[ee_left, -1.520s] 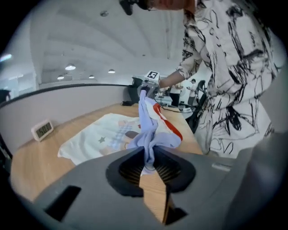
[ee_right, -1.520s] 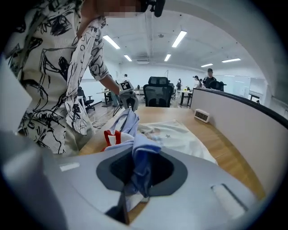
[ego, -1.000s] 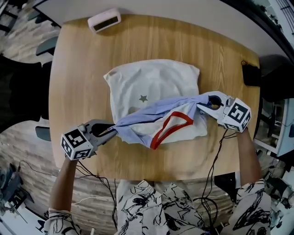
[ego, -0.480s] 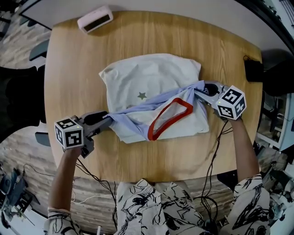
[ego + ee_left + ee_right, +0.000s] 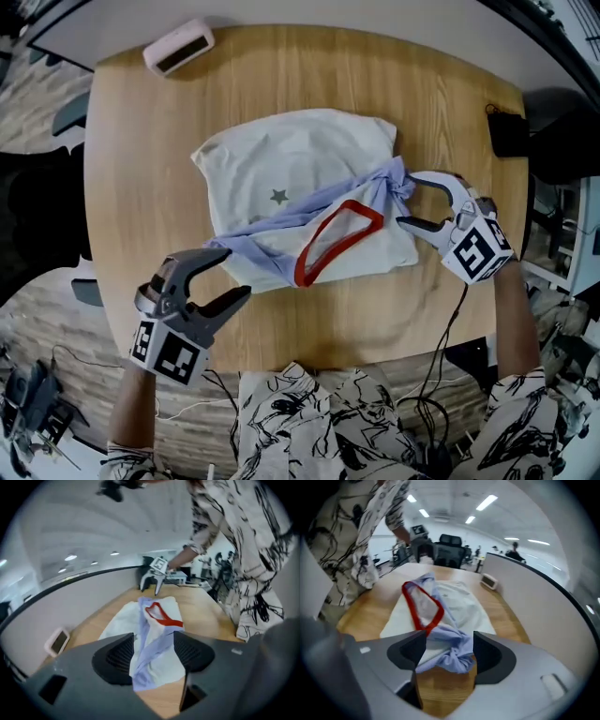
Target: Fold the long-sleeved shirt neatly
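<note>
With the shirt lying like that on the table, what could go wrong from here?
Both tools' jaws have just been opening; neither presses cloth. The blue sleeve band lies slanted across the white shirt, bunched at the tips of the right tool: folding over it would likely leave a lump. The red collar gapes and may crease crookedly. The left tool sits just off the band's end, so a regrasp might drag layers askew.
</note>
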Demonstrator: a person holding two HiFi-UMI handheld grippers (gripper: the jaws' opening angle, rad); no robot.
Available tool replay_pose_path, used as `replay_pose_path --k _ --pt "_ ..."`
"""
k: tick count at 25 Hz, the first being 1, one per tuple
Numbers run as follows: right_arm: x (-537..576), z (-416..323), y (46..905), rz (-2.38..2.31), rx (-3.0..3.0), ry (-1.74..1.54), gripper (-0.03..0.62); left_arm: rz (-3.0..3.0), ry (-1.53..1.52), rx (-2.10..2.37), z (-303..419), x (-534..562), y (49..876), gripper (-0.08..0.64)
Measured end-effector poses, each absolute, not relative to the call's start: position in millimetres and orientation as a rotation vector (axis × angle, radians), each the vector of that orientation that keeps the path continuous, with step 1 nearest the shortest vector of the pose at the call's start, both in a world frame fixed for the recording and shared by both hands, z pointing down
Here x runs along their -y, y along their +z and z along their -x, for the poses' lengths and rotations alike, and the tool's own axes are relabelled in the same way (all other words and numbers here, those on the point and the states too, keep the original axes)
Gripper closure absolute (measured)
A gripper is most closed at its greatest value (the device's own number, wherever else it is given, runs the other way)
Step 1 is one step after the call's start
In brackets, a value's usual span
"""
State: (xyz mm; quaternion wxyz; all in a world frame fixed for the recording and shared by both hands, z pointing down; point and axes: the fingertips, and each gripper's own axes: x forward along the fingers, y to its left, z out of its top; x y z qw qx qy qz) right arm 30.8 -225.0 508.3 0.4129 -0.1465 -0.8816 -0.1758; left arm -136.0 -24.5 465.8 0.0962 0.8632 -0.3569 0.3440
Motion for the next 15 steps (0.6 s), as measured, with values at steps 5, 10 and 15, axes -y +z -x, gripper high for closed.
replay_pose_path --k 5,10,15 --pt "189 -41 535 0.563 2.044 -0.568 0.245 -2.695 1.302 0.783 64 22 506 0.278" --pt "198 -34 549 0.641 1.985 -0.698 0.233 -2.626 1.666 0.614 57 26 551 0.375" --pt "195 -17 550 0.744 1.981 -0.754 0.241 -2.603 1.300 0.906 70 57 509 0.532"
